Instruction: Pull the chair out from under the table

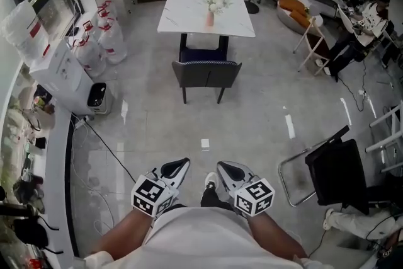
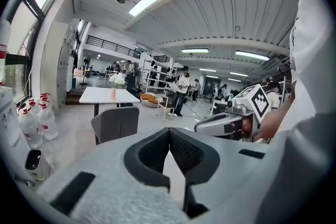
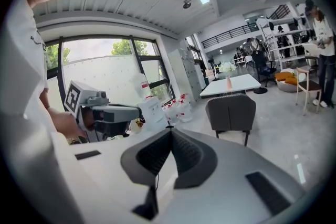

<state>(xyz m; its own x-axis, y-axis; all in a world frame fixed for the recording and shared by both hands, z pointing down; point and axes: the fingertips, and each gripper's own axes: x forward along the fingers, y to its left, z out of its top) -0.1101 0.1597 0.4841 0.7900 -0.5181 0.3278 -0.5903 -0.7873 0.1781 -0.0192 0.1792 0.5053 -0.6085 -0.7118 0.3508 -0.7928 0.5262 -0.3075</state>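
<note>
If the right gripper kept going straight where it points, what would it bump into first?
Likely the bare floor, as the right gripper tilts slightly down; nothing stands before it. The grey chair lies farther on; depth is unclear.

Quick head count, nothing fancy

Two grippers: left gripper (image 1: pixel 181 165) and right gripper (image 1: pixel 223 167). Straight ahead of them there's one white table (image 1: pixel 189 16), one grey chair (image 1: pixel 206 72) and one vase of flowers (image 1: pixel 210 12). Out past the right gripper are two more seats, a black chair (image 1: pixel 337 173) and a white-framed chair (image 1: pixel 313 41). Off the left gripper's side there's a bunch of water jugs (image 1: pixel 101 34), four-ish, can't count them cleanly.
</note>
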